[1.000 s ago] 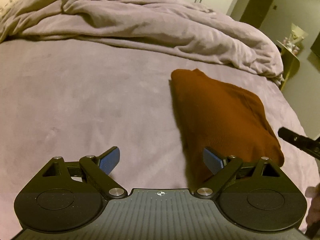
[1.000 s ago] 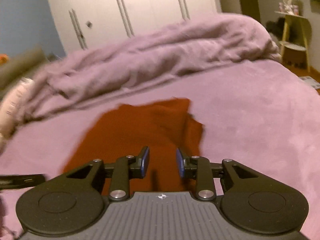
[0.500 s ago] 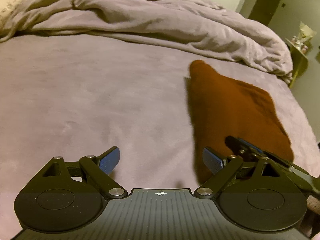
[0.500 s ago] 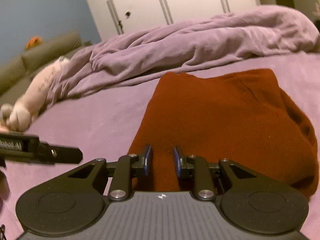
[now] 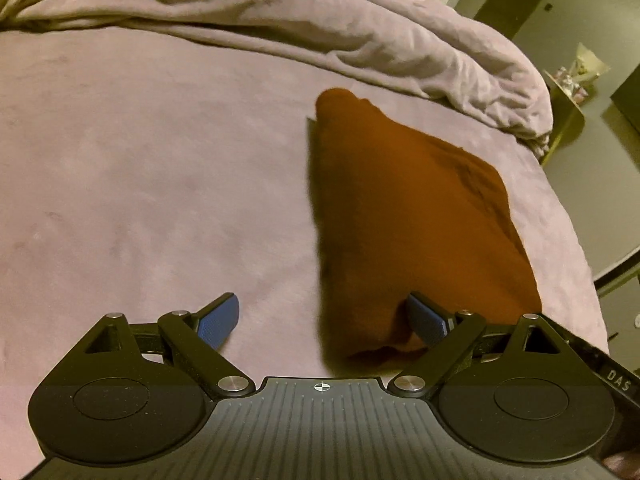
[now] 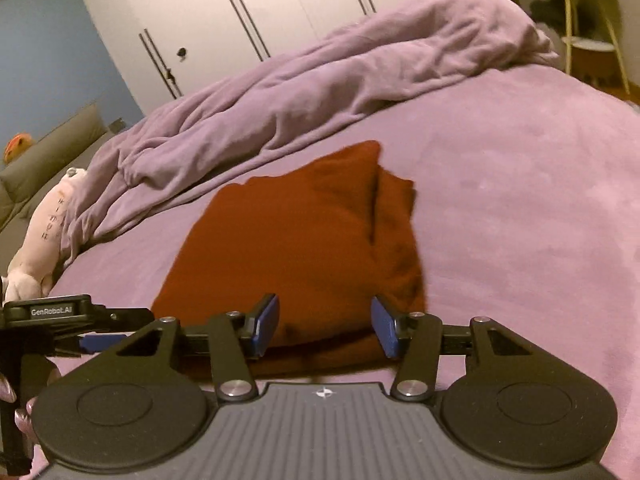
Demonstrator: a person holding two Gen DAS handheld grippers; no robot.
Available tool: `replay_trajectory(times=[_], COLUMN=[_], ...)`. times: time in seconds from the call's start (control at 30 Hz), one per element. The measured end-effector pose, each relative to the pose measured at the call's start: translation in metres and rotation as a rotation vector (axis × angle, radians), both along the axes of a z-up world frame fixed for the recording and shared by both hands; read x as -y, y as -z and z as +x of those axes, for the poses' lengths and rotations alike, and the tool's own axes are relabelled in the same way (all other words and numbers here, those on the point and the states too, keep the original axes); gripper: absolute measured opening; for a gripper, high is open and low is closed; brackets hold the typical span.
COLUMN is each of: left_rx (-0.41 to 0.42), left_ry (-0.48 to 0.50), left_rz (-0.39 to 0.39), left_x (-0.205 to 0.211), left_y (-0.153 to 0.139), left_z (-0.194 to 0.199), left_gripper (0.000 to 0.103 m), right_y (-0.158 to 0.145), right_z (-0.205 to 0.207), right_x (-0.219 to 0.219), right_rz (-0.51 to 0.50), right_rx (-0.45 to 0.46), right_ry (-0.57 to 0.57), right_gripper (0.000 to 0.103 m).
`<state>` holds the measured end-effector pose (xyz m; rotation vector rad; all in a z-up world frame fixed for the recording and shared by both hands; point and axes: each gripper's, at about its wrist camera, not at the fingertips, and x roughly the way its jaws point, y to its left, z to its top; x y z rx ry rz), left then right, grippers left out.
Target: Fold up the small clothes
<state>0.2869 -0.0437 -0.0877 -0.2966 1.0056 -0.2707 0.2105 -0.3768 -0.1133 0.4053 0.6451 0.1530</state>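
Left wrist view: the left claw (image 5: pixel 322 320) is spread wide and grips nothing, its ribbed blue pads (image 5: pixel 219 321) far apart above the bed (image 5: pixel 140 168). One pad hangs over bare sheet; the other sits at the near corner of the folded garment (image 5: pixel 404 216), though contact cannot be confirmed. The garment, a rust-brown knit folded into a thick, roughly four-sided bundle, lies flat on the soft mauve bed cover, narrowing to a rounded corner at its far end.

From the right wrist, the right claw (image 6: pixel 325 326) stands about half open and empty, its two blue pads either side of the near edge of the garment (image 6: pixel 296 248) (a layered fold shows along the bundle's right side). The left claw's black body (image 6: pixel 52 314), stamped with white lettering, juts in at the frame's left edge.

Beyond the garment a rumpled lilac duvet (image 6: pixel 320 84) is heaped across the far side of the bed, its surface creased and matte. A pale plush toy (image 6: pixel 44 232) lies at the duvet's left end. White wardrobe doors (image 6: pixel 260 12) with long bar handles line the wall behind.
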Motion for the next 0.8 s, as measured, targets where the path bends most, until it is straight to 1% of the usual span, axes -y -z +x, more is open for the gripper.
replay_trajectory(times=[0.07,0.1,0.2,0.3,0.37,0.4,0.43,0.47,0.5,0.57,0.6,0.63,0.7,0.73,0.8], left_rx=[-0.008,-0.003,-0.032,-0.034,-0.013,0.002,0.017,0.027,0.04,0.05,0.051,0.053,0.057,0.057,0.058], left_ry=[0.022,0.026,0.061,0.082,0.064,0.06,0.043,0.019,0.003,-0.03,-0.035,-0.032,-0.036,-0.043,-0.052], left_rz=[0.011,0.006,-0.058,-0.088,-0.131,-0.152,-0.158,-0.146,-0.132,-0.091,-0.069,-0.053,-0.044,-0.054,-0.078], left_x=[0.003,0.003,0.01,0.02,0.025,0.027,0.028,0.028,0.029,0.028,0.027,0.026,0.019,0.014,0.006], left_y=[-0.004,-0.006,-0.004,0.003,0.006,0.008,0.009,0.01,0.01,0.009,0.008,0.008,0.007,0.006,0.004], left_z=[-0.005,-0.01,-0.022,-0.026,-0.023,-0.022,-0.018,-0.016,-0.013,-0.008,-0.007,-0.005,-0.002,-0.001,0.001], left_gripper=[0.095,0.095,0.095,0.095,0.095,0.094,0.093,0.093,0.093,0.092,0.092,0.09,0.09,0.089,0.089], right_y=[0.0,0.002,0.019,0.038,0.046,0.048,0.05,0.052,0.054,0.06,0.061,0.06,0.056,0.052,0.049], right_z=[-0.004,-0.006,-0.011,-0.015,-0.012,-0.01,-0.007,-0.003,0.001,0.007,0.009,0.013,0.017,0.016,0.013], right_x=[0.005,0.01,0.024,0.031,0.034,0.035,0.036,0.037,0.039,0.043,0.043,0.042,0.038,0.036,0.036], right_rz=[0.059,0.113,0.305,0.446,0.548,0.582,0.613,0.645,0.665,0.685,0.683,0.653,0.573,0.556,0.562], right_rx=[-0.001,-0.008,-0.05,-0.075,-0.068,-0.062,-0.06,-0.059,-0.064,-0.083,-0.091,-0.101,-0.101,-0.079,-0.041], right_ry=[0.017,0.035,0.079,0.122,0.145,0.161,0.176,0.195,0.219,0.254,0.266,0.266,0.245,0.223,0.187], right_gripper=[0.051,0.051,0.051,0.051,0.051,0.051,0.051,0.051,0.051,0.046,0.036,0.025,0.02,0.019,0.018])
